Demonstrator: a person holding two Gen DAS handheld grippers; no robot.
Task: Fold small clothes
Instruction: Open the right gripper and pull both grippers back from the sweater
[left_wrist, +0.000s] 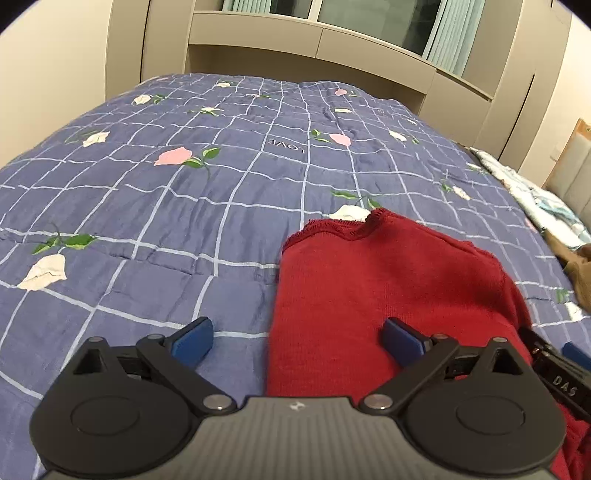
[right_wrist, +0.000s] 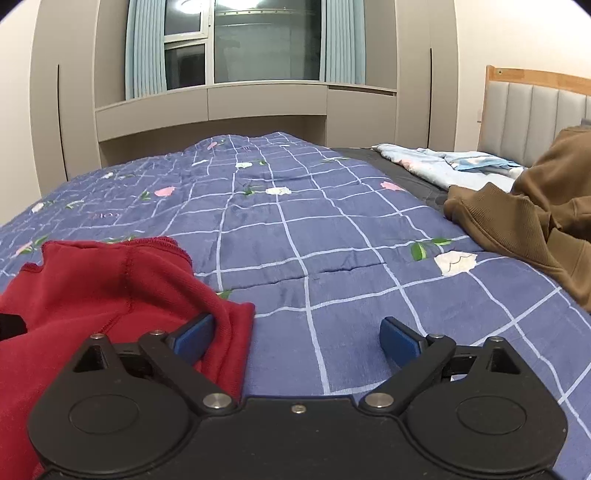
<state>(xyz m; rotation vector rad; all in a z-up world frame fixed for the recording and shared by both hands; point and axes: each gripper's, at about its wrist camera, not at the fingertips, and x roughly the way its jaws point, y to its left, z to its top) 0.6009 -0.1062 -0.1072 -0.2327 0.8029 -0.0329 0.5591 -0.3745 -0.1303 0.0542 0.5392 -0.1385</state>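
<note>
While both grippers hang low over the bed, neither one has hold of anything. The left gripper (left_wrist: 298, 338) has its blue pads spread wide; the left side edge of the red knit garment (left_wrist: 373, 295) runs between them, and its right pad sits over the red fabric, though I can't tell if it actually touches. The right gripper (right_wrist: 297, 338) is spread just as wide. Its left pad is right up against the garment's (right_wrist: 110, 288) bunched right edge, the other pad over bare quilt. The red piece lies on the blue checked quilt (left_wrist: 147, 206) with the flower print, ribbed hem at the far end, looking folded into a rough rectangle. In the right wrist view a brown sweatshirt (right_wrist: 524, 221) sits piled well off to the right, with a light blue printed blanket (right_wrist: 454, 162) behind it near the padded headboard (right_wrist: 532, 114).
</note>
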